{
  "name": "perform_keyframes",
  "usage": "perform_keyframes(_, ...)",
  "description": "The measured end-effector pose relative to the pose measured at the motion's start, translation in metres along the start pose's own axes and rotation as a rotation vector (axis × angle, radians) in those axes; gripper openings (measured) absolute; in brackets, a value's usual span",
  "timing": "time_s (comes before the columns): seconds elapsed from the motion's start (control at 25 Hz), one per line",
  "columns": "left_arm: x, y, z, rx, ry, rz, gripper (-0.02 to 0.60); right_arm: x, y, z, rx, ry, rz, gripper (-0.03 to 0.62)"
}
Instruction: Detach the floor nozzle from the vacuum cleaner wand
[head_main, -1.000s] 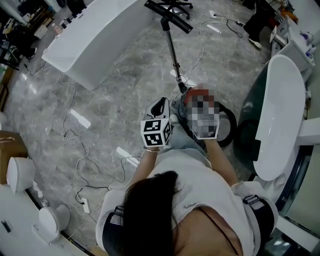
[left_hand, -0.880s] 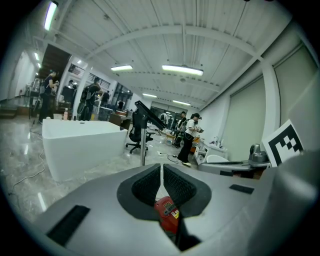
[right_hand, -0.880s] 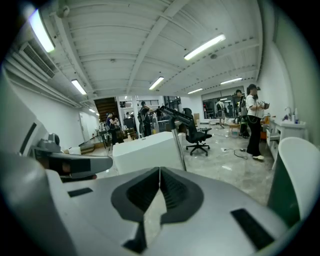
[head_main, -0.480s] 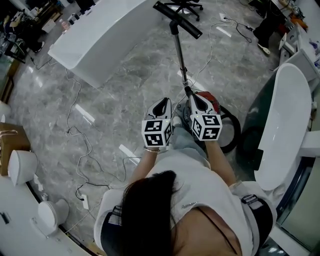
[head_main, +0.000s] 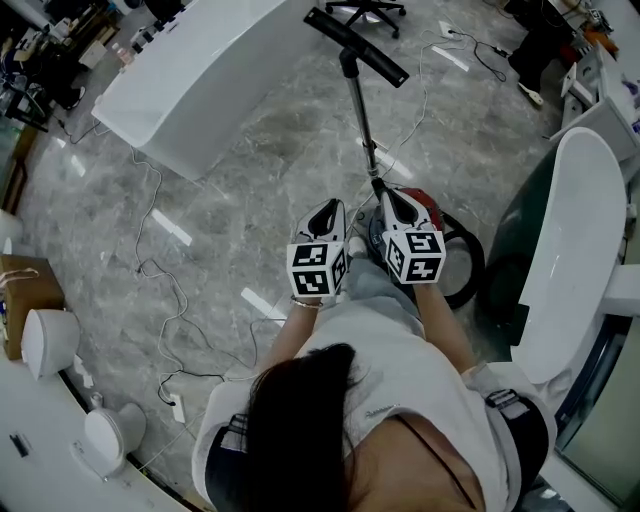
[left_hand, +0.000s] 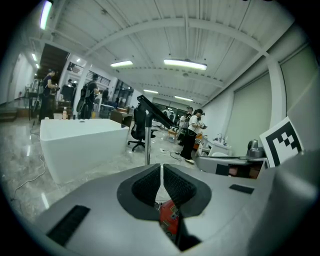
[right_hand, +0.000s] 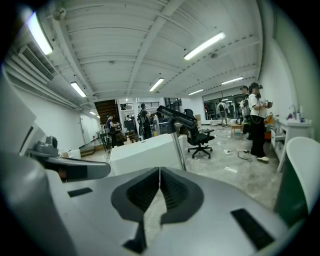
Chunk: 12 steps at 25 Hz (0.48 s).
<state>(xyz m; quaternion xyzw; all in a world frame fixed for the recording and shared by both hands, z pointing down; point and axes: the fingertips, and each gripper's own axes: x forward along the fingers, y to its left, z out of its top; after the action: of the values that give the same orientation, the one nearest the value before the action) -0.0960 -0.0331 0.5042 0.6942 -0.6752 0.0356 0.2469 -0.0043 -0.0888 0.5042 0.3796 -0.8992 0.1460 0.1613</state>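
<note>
Detachment is all ahead: the flat black plastic floor nozzle (head_main: 356, 46) sits on the slim silver metal wand (head_main: 362, 125), beyond left gripper (head_main: 324, 208) and right gripper (head_main: 390, 198), both closed, empty.

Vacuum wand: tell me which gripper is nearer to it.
Right. The right gripper sits at the lower end of the wand, beside the red canister; the left gripper is off to the side, clearly apart from it.

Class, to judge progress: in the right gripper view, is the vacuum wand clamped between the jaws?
No, the right gripper has its jaws shut on nothing, and the wand stands beyond them.
</note>
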Motion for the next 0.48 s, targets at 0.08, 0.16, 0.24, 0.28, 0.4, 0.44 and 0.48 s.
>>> perform_keyframes(0.08,0.007,0.002,0.003,-0.007,0.002,-0.001,0.02,0.006,-0.006,0.003,0.001,-0.001,-0.004,0.015)
perform_keyframes(0.16,0.015,0.005,0.009,-0.014,-0.004,0.002,0.02,0.012,-0.01,0.011,0.0,-0.015,-0.004,0.017)
perform_keyframes(0.24,0.023,0.008,0.013,-0.019,-0.002,0.006,0.02,0.017,-0.012,0.019,-0.007,-0.029,0.003,0.016)
perform_keyframes(0.28,0.028,0.01,0.014,-0.021,0.003,0.009,0.02,0.022,-0.013,0.022,-0.011,-0.031,0.01,0.016)
perform_keyframes(0.4,0.043,0.016,0.017,-0.026,0.015,0.021,0.02,0.037,-0.015,0.029,-0.025,-0.033,0.033,0.015)
perform_keyframes(0.44,0.046,0.018,0.019,-0.029,0.015,0.025,0.02,0.042,-0.015,0.031,-0.031,-0.032,0.04,0.017)
perform_keyframes(0.48,0.05,0.019,0.021,-0.032,0.014,0.028,0.02,0.047,-0.016,0.032,-0.035,-0.03,0.045,0.017)
